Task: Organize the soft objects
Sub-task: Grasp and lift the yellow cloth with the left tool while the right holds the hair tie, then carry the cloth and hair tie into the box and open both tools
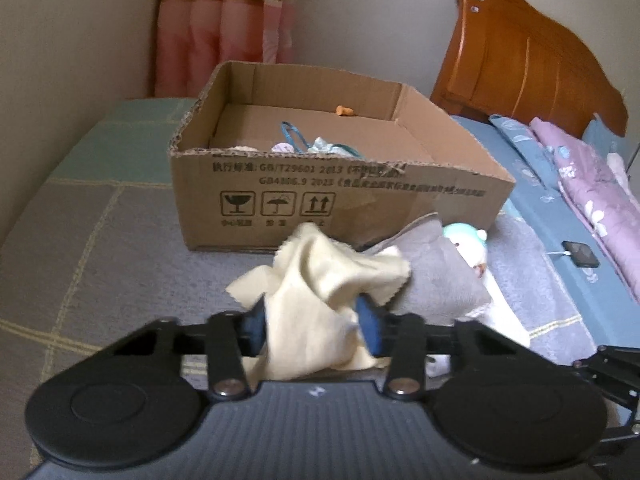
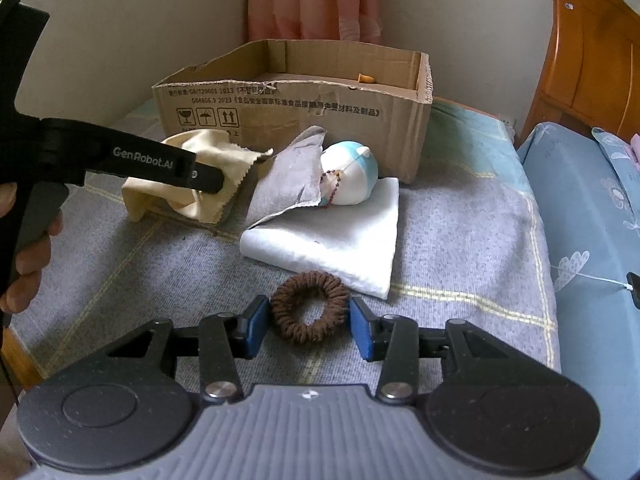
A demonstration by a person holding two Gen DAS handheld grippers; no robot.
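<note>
My left gripper [image 1: 312,320] is shut on a pale yellow cloth [image 1: 320,280], holding it just above the bed in front of the cardboard box [image 1: 340,196]. The cloth [image 2: 192,176] and the left gripper [image 2: 216,184] also show in the right wrist view. My right gripper [image 2: 310,320] is open around a brown hair scrunchie [image 2: 308,306] lying on the bed, its pads just either side of it. A grey cloth [image 2: 292,176], a round white-and-blue plush toy [image 2: 352,176] and a folded white towel [image 2: 336,236] lie beside the box [image 2: 300,112].
The box holds a few small soft items [image 1: 316,146] and an orange piece [image 1: 344,111]. A wooden headboard [image 1: 528,56] and floral pillows [image 1: 592,184] lie to the right. A pink curtain [image 2: 312,0] hangs behind. The bed has a grey checked cover [image 2: 460,240].
</note>
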